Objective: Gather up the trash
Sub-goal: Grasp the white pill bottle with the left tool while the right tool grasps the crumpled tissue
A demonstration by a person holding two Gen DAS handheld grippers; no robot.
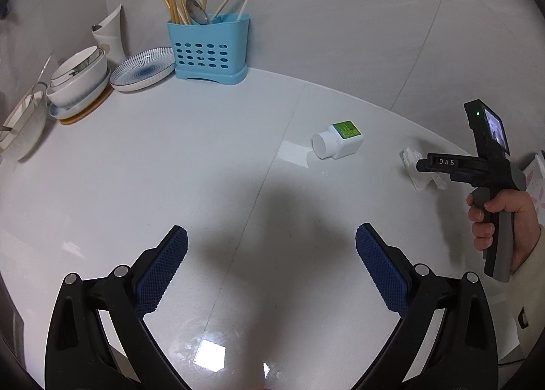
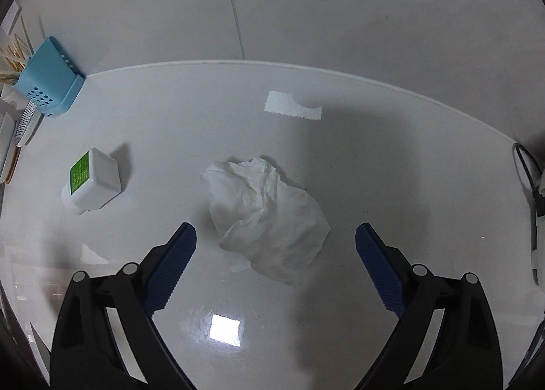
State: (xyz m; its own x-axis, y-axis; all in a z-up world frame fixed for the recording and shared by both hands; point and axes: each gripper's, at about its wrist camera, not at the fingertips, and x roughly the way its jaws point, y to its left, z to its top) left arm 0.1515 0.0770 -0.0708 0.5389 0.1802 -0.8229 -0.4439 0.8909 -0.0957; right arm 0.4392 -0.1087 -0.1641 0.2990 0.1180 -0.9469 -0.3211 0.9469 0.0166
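Two hand-held grippers (image 1: 271, 247) (image 2: 275, 243) both spread apart, one crumpled tissue (image 2: 269, 216), one bottle (image 2: 92, 182)

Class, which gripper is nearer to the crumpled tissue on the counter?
Right. The right gripper hangs open just above the crumpled tissue; the left gripper hovers open over bare counter, well away from it.

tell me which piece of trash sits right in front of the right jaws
The crumpled white tissue; the white bottle with the green label lies on its side, off to the left.
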